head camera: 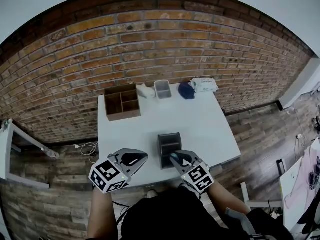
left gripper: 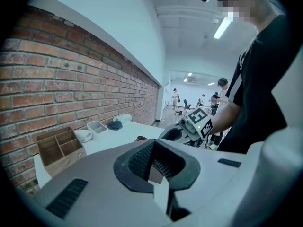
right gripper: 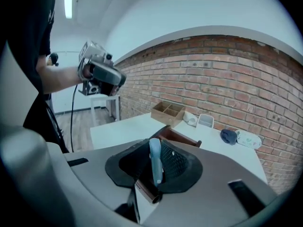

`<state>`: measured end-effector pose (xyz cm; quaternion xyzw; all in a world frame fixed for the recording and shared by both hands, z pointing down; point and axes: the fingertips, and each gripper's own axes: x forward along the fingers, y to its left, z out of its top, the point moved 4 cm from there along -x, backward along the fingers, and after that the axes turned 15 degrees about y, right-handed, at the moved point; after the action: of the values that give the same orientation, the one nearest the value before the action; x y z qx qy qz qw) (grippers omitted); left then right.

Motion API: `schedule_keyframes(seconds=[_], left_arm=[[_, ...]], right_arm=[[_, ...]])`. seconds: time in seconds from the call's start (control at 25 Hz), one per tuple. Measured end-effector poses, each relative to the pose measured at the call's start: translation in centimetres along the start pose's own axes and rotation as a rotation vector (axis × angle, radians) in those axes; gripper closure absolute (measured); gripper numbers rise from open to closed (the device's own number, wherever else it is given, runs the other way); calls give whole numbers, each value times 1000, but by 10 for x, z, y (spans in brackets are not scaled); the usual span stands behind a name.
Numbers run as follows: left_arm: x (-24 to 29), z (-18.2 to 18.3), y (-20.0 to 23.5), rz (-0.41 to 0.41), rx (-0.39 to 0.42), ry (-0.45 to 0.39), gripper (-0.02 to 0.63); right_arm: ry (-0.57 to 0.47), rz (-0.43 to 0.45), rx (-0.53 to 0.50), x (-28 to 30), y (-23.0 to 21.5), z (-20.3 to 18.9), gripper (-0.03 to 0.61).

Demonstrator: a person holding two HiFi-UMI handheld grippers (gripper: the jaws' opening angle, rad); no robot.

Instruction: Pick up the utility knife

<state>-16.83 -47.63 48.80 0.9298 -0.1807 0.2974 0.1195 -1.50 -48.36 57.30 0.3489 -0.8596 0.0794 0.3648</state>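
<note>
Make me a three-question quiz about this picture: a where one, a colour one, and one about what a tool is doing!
1. Where is the wooden box?
A) far left of the table
B) near right corner
C) on the floor

2. What colour is the utility knife?
A) red
B) light blue
C) yellow

3. The right tool is:
A) empty
B) wide open
C) shut on the utility knife

1 A, far edge, left side. 2 B, pale blue handle. 3 C, pads press it.

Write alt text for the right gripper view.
The right gripper holds a light-blue utility knife upright between its black ribbed jaws, above a white table before a red brick wall; the left gripper hovers at upper left.
</note>
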Motion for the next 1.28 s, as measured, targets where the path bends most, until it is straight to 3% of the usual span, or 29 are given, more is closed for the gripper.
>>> schedule_keyframes(seconds=[0.44,0.76,0.96,1.28], left_arm=[[-6,4,4,2,-33,-78,618],[-13,10,-1,9,-16,-87,618],[-23,22,-19,45,-10,-127,618],[-24,30,-81,100,-68,-210,618]], right_arm=[[-397,-50,185,-106,-26,89,505],[-493,-88,192,-154,-19,104,505],[-542,-79,143,-191,-6,108,505],[-534,-31,139,-238,10,69,506]])
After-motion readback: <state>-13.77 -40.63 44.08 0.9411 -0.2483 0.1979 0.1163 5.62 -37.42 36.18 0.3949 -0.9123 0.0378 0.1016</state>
